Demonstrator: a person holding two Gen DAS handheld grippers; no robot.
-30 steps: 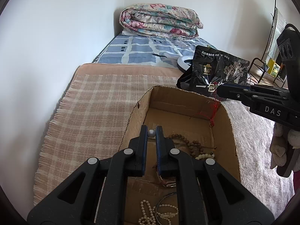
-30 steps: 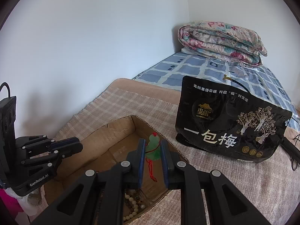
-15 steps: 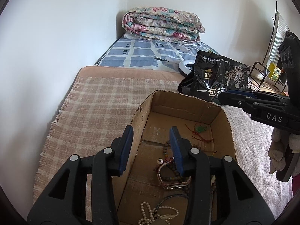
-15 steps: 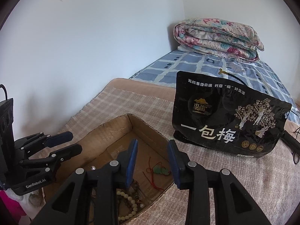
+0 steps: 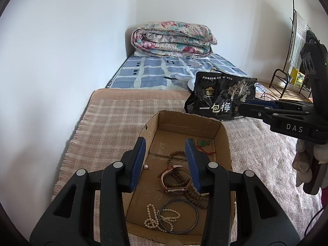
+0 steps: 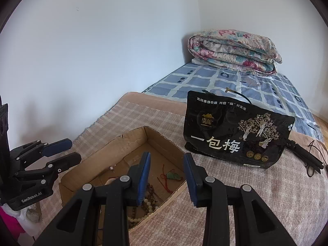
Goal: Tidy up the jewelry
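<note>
Black snack bag (image 6: 235, 137) reads "一包梅"; right tongs (image 5: 244, 106) marked "DAS"

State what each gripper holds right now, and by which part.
Nothing. Left gripper and right gripper both stand open and empty above the cardboard box.

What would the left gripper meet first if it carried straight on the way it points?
Probably the floor of the cardboard box, near the brown bead string; the left gripper is open and empty. Depth is unclear.
</note>
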